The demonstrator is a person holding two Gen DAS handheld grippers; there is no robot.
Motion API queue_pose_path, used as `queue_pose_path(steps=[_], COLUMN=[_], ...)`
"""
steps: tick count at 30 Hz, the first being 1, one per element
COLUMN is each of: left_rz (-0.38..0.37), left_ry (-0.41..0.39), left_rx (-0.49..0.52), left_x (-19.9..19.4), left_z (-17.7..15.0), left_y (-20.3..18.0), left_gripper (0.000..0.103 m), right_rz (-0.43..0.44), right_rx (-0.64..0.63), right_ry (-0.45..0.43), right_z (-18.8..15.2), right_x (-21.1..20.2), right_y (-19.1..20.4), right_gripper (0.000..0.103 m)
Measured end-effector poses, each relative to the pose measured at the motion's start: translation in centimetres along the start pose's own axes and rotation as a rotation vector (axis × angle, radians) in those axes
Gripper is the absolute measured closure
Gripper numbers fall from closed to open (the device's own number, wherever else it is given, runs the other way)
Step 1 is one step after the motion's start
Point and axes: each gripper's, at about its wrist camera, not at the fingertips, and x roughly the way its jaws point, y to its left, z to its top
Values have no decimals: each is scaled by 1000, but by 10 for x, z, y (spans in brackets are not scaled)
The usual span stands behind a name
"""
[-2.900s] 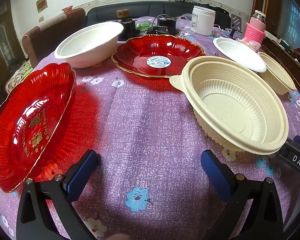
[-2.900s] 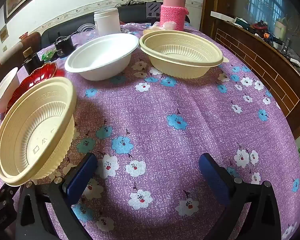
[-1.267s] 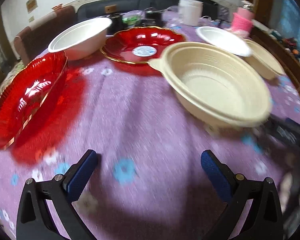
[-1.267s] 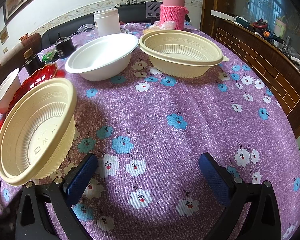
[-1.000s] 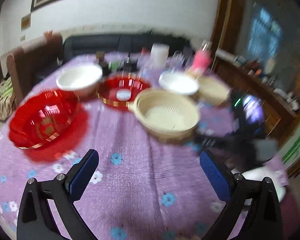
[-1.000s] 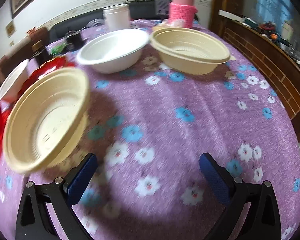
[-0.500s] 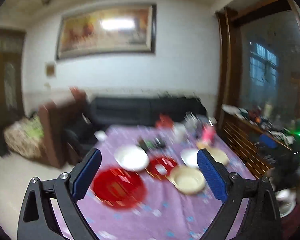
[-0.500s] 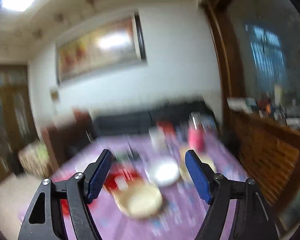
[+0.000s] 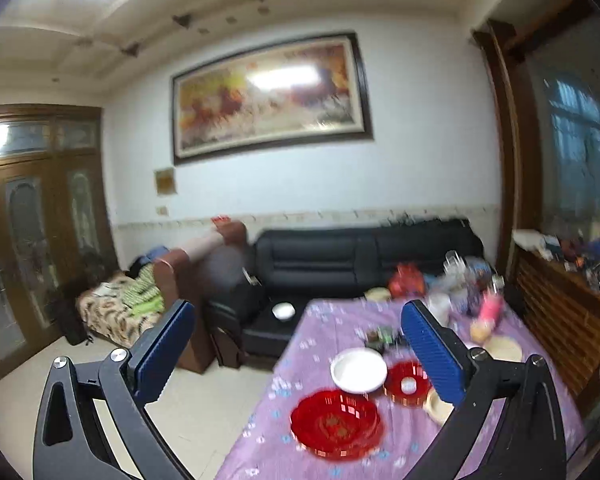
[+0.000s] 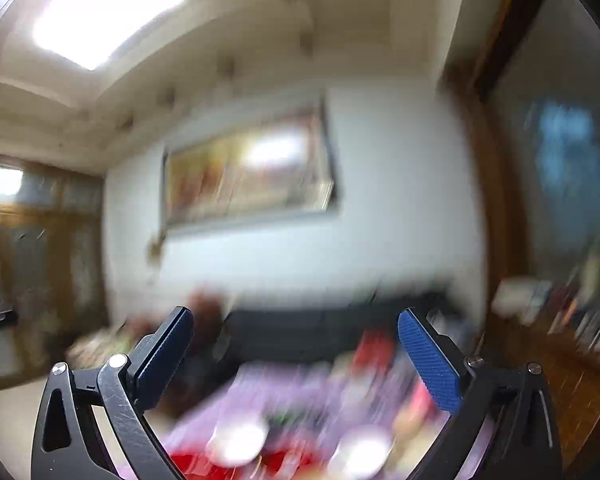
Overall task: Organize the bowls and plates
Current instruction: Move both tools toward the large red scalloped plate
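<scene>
The left gripper (image 9: pixel 296 324), black-framed with blue pads, has just been opening and stands spread wide with nothing between its jaws, high above the purple flowered tablecloth (image 9: pixel 324 340). Below lie the large red scalloped plastic plate (image 9: pixel 336 424), the white paper bowl (image 9: pixel 358 369), a smaller red plate (image 9: pixel 406 382) and a cream plastic bowl (image 9: pixel 436 406), all separate (nothing stacked, so I judge the sorting barely begun). The table's left edge drops to bare floor.

The right gripper (image 10: pixel 295 328) has also just been opening and is equally spread and empty. Its view is badly blurred; red and white dishes smear along the bottom, with free air all around.
</scene>
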Motion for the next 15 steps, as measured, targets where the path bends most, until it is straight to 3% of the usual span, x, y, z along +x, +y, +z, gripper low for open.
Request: queue_pose_path(steps=[1, 4, 7, 12, 13, 15], left_rz=[-10, -73, -142, -190, -194, -189], left_ry=[29, 186, 301, 369, 381, 414], left_rx=[0, -19, -14, -1, -14, -40], left_x=[8, 52, 90, 138, 147, 165], left_z=[-11, -52, -84, -127, -135, -149], left_y=[-2, -5, -17, -29, -27, -19], left_gripper=[0, 0, 0, 0, 0, 0], right_rz=[18, -55, -55, -7, 7, 33], right_rx=[-13, -18, 11, 76, 82, 72], right_ry=[151, 276, 345, 346, 364, 423], right_z=[-26, -96, -131, -162, -179, -191], right_x=[37, 93, 122, 159, 156, 180], right_y=[-1, -4, -9, -11, -25, -12], right_gripper=[1, 8, 11, 11, 11, 11])
